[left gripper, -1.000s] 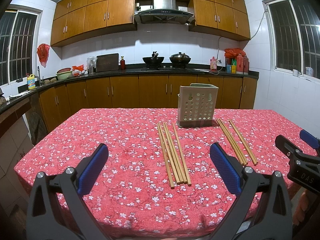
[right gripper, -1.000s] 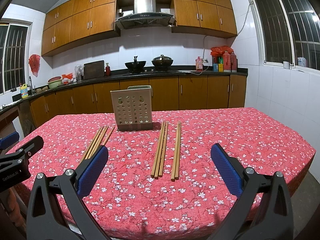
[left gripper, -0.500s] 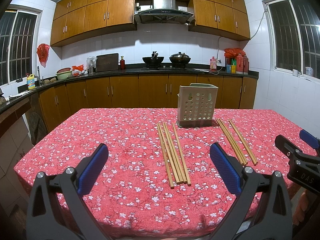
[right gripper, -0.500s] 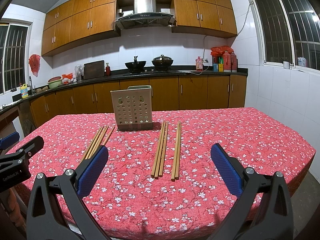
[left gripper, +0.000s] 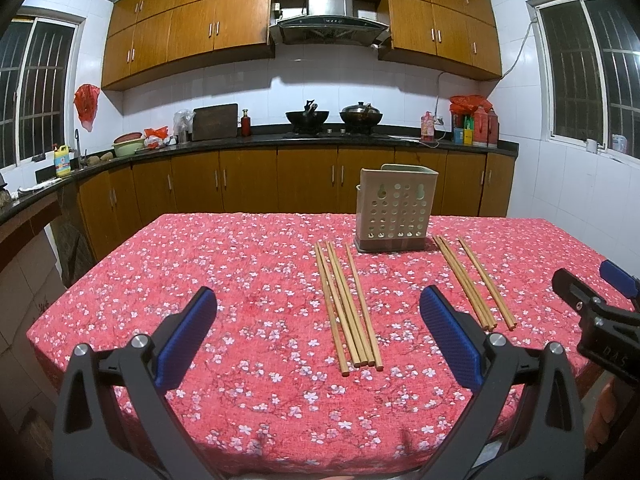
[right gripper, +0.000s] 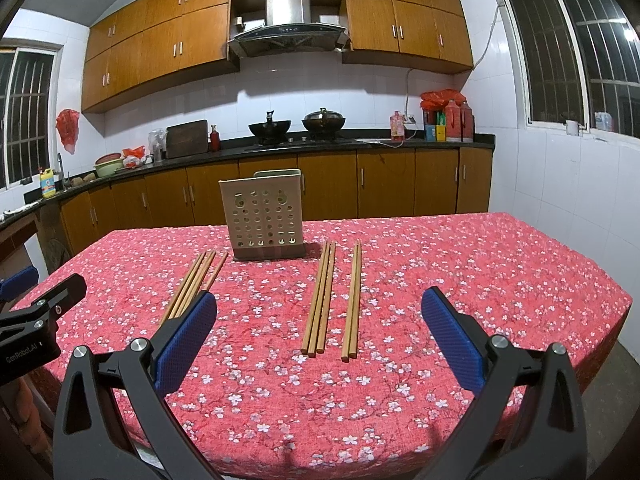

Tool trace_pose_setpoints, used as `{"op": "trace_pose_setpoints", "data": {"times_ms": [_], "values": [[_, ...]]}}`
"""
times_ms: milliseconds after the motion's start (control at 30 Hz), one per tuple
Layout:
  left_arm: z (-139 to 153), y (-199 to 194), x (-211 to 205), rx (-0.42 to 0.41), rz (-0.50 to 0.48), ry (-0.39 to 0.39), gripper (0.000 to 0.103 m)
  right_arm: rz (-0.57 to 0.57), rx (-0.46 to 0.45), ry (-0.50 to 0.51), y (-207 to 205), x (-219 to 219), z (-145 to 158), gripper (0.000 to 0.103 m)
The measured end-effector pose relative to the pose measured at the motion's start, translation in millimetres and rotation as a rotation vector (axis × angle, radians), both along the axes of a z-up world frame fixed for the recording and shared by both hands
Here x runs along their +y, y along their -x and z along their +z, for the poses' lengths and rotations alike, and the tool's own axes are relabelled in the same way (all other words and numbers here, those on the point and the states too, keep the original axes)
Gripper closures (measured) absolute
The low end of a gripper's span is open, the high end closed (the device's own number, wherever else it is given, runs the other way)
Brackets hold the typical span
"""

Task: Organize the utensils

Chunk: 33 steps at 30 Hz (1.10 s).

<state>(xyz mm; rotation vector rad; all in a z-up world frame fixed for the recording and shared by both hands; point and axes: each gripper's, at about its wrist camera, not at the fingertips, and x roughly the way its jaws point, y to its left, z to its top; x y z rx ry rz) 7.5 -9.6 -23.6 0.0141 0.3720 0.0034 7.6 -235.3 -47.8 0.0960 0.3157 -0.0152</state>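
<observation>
While chopsticks lie loose, holder stands behind

The tablecloth is red with a scatter of small white and pink blossoms. The chopsticks are a pale wood tan. The utensil holder is beige, its front dotted with round holes. Both the left gripper and the right gripper have black frames and blue textured pads. The cabinets are orange-brown wood and the wall tiles white.
</observation>
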Motion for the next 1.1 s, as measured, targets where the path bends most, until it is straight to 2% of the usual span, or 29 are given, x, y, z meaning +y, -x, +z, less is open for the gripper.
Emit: {"op": "trace_pose_setpoints", "data": {"times_ms": [167, 267, 367, 500, 533, 567, 633, 800, 967, 1100], "values": [[-7.9, -14.9, 7.6, 0.040, 0.041, -0.003, 0.004, -0.043, 0.049, -0.026, -15.3, -16.1, -2.7, 0.002], [-13.8, -34.1, 14.8, 0.092, 0.063, -0.001, 0.004, -0.070, 0.103, -0.028, -34.4, -23.5, -6.0, 0.003], [-16.7, -55.3, 25.7, 0.155, 0.077, 0.007, 0.004, -0.077, 0.182, -0.019, -61.7, -30.0, -7.7, 0.014], [-22.4, -79.5, 35.3, 0.234, 0.073, 0.048, 0.004, -0.072, 0.316, -0.061, -106.3, -45.0, -18.8, 0.041], [-24.8, -85.1, 37.8, 0.253, 0.070, 0.060, 0.006, -0.070, 0.340, -0.076, -114.3, -48.9, -22.7, 0.049], [-27.7, -89.9, 39.8, 0.273, 0.066, 0.073, 0.009, -0.067, 0.375, -0.096, -125.3, -53.1, -28.3, 0.052], [-32.1, -99.7, 42.3, 0.304, 0.059, 0.086, 0.021, -0.058, 0.420, -0.123, -139.6, -58.3, -36.8, 0.065], [-47.6, -118.2, 45.6, 0.380, 0.034, 0.123, 0.037, -0.037, 0.505, -0.154, -162.8, -61.8, -56.5, 0.077], [-56.4, -129.6, 44.1, 0.417, 0.008, 0.139, 0.043, -0.010, 0.542, -0.150, -171.7, -56.2, -67.6, 0.082], [-58.9, -133.9, 40.5, 0.431, -0.015, 0.139, 0.045, -0.008, 0.531, -0.130, -175.1, -52.9, -67.5, 0.087]]}}
